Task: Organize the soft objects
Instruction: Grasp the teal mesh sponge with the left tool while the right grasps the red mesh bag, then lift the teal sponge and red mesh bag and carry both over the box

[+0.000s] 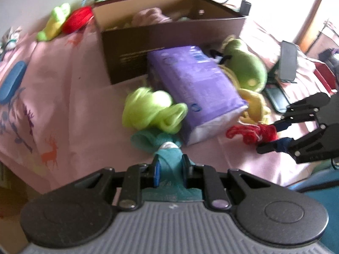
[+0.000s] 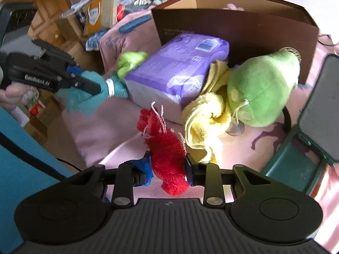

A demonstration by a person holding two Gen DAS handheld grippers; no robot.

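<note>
Right now both grippers have soft stuff clamped. Left gripper (image 1: 169,170) jaws nearly fully closed, pinching a teal cloth (image 1: 167,160); cloth has a white band round it and its far end trails toward the pink sheet (image 1: 70,80), by a lime puff (image 1: 152,110). Seen from the right cam, that cloth (image 2: 95,93) hangs off the left gripper (image 2: 93,89) w/ its tip just beside the purple pack (image 2: 173,72).

Right gripper (image 2: 168,169) jaws closed partway on a red knit piece (image 2: 167,148); pads press it both sides, loose white threads stick up from its top. From the left cam the same red piece (image 1: 252,133) sticks out of the right gripper (image 1: 269,137), just above the sheet.

Purple pack lies between lime puff and a yellow towel (image 2: 203,118). Green plush (image 2: 262,93) leans on the towel, touching it. Brown box (image 1: 169,36) stands open behind the pack, w/ pinkish soft items inside. Far left on the sheet: lime toy (image 1: 55,23) touching a red one (image 1: 78,19).
</note>
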